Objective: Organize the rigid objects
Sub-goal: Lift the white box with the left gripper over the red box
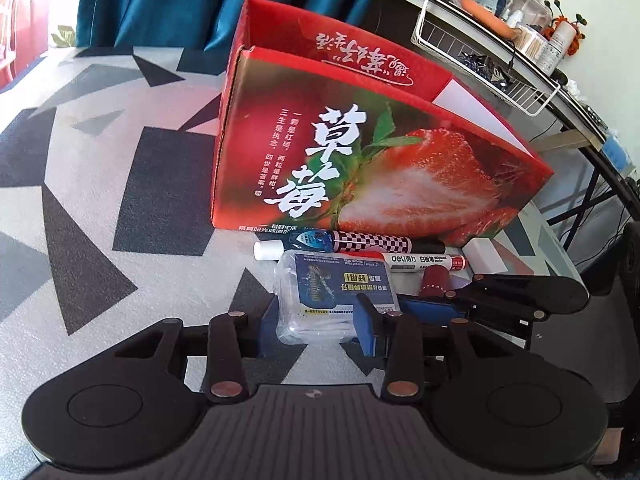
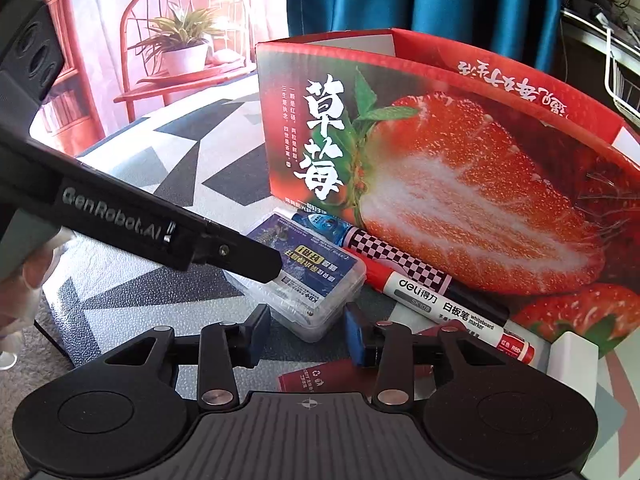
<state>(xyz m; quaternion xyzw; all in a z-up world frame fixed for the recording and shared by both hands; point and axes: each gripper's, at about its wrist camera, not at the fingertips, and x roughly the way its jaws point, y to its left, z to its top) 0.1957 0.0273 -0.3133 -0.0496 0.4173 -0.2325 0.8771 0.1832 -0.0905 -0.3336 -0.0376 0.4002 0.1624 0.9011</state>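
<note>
- Left wrist view: the left claw (image 1: 318, 330) has its blue pads on either side of a clear case (image 1: 334, 300) with a blue label, narrowly set and apparently pressing its near end; the case still lies on the counter (image 1: 100, 184).
- Just behind the case lie a checkered pen (image 1: 372, 240) and a white marker (image 1: 424, 263), both close against the foot of the strawberry box (image 1: 360, 160), which stands open at the top.
- The right claw (image 1: 496, 302) comes in from the right, low over a dark red item (image 1: 436, 284); whether it holds that, this view cannot tell.
- Risk here: the pads catch only the end of a smooth case, so it could pivot or slip out on lifting and knock the pens.

- Right wrist view: the right claw (image 2: 306, 334) is nearly closed, yet the gap between its pads looks empty; a red item (image 2: 304, 378) lies on the counter beneath it, apart from the pads.
- The left claw (image 2: 248, 262) reaches across from the left onto the case (image 2: 308, 280), which sits beside the checkered pen (image 2: 396, 256) and marker (image 2: 448, 308), all at the foot of the box (image 2: 460, 184).
- Risk here: the two claws work very near each other, so a lift of the case could strike the right claw, or drag the marker along.
- The box wall is tall; a low carry could hit it and tip the box.
</note>
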